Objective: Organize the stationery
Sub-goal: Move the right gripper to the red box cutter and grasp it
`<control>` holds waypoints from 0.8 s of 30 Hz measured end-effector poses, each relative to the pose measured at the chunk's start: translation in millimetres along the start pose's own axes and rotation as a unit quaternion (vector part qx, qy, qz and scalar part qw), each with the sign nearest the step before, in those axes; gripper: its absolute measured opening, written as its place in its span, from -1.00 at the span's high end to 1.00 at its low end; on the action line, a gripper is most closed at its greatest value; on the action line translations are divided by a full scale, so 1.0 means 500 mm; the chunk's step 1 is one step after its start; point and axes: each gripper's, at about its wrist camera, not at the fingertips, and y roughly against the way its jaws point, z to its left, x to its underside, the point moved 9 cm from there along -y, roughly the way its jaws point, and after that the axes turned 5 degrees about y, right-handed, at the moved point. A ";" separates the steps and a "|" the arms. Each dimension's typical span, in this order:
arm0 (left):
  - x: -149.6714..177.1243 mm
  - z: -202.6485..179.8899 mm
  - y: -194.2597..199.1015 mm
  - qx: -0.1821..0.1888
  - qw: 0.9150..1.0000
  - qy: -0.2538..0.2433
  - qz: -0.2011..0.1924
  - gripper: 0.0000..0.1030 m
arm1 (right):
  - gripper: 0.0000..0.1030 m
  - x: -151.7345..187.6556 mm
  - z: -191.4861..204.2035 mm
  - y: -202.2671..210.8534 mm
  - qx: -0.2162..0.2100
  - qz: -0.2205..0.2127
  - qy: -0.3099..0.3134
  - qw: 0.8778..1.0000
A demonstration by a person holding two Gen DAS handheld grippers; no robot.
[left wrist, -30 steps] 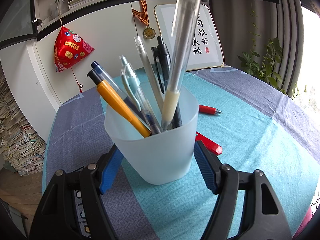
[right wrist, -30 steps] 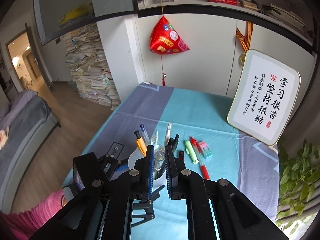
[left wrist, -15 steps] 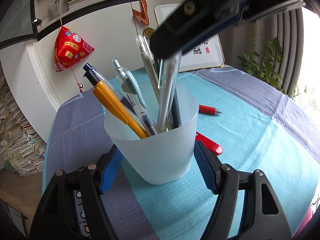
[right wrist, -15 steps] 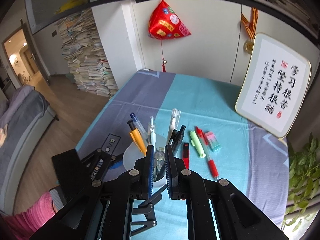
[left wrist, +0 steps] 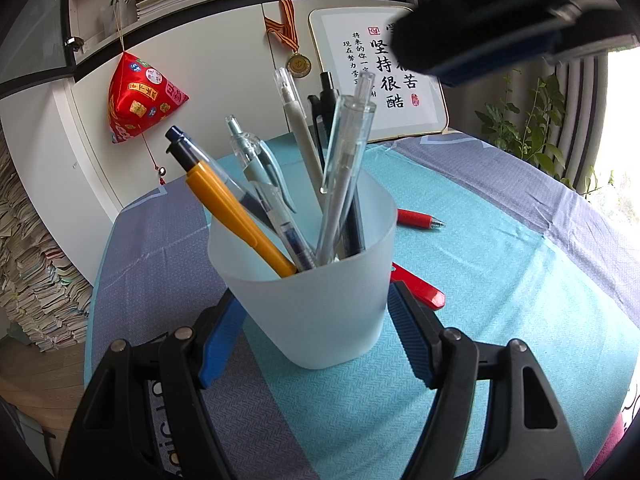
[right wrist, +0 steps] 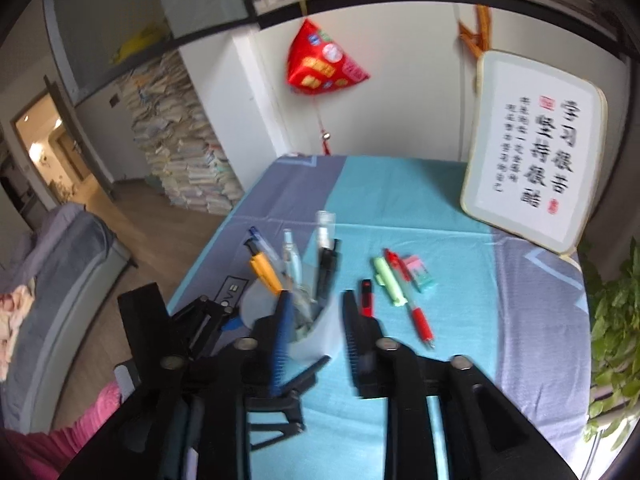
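Note:
A frosted plastic pen cup (left wrist: 320, 300) stands on the blue tablecloth, and my left gripper (left wrist: 312, 296) is shut on it, a blue pad pressed to each side. Several pens stand in the cup, among them an orange pen (left wrist: 236, 216) and a clear pen (left wrist: 344, 168) that leans free. My right gripper (right wrist: 316, 300) hovers just above the cup (right wrist: 320, 336). Its jaws are opening and nothing is between them. In the left wrist view the right gripper (left wrist: 500, 28) shows blurred at the top right.
To the right of the cup lie a green highlighter (right wrist: 386, 280), a red pen (right wrist: 412, 300), a pink and teal eraser (right wrist: 418, 274) and a red and black tool (right wrist: 366, 300). A framed calligraphy board (right wrist: 532, 176) leans at the back. A plant (right wrist: 612, 320) stands at the right.
My right gripper lowered the clear pen into the cup, then parted its jaws and let it go. The pen now leans in the cup. The left gripper and the cup stayed still.

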 end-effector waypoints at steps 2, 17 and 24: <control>0.000 0.000 0.001 0.000 1.000 0.000 0.000 -0.37 | 0.18 0.021 -0.026 -0.004 0.013 0.003 -0.009 1.000; 0.000 -0.001 0.001 -0.001 1.000 -0.004 0.000 -0.42 | 0.18 0.154 -0.049 -0.167 0.019 0.099 0.014 0.995; 0.000 0.003 0.002 -0.004 1.000 -0.007 0.001 -0.40 | 0.25 0.152 -0.058 -0.177 0.024 0.104 0.007 0.994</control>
